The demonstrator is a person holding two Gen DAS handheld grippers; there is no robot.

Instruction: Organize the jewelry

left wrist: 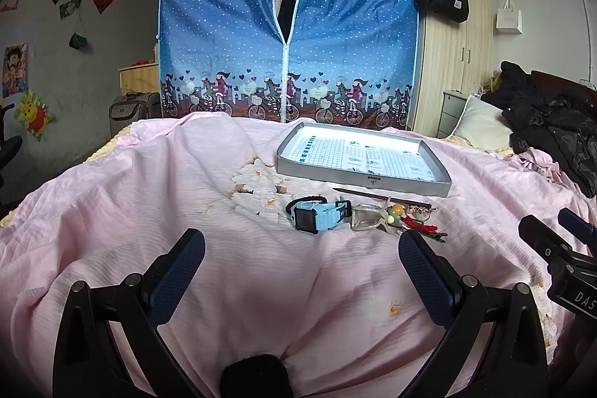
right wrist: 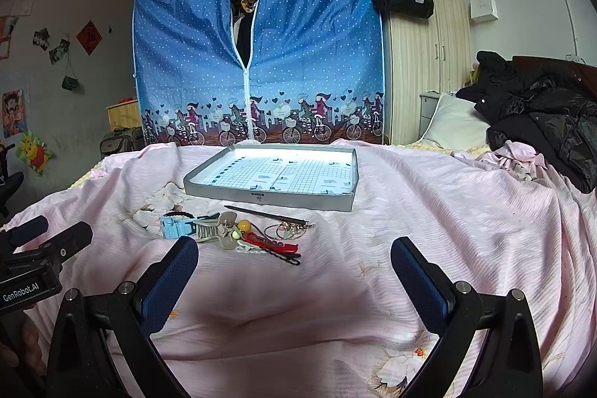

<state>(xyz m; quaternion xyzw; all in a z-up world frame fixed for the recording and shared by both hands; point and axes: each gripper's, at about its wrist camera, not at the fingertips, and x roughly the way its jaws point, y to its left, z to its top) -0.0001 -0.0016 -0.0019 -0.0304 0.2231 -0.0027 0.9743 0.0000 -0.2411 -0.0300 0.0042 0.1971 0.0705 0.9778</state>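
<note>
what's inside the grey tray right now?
No jewelry shows inside the grey tray: only a printed grid sheet lining its floor. The near wall hides a thin strip of floor behind it. The blue watch and hair clips lie on the pink sheet in front.

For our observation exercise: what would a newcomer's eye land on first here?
Probably the blue polka-dot wardrobe behind the bed, then the grey tray lying on the pink sheet. Just in front of the tray sits a small heap of trinkets, including a blue watch.
</note>
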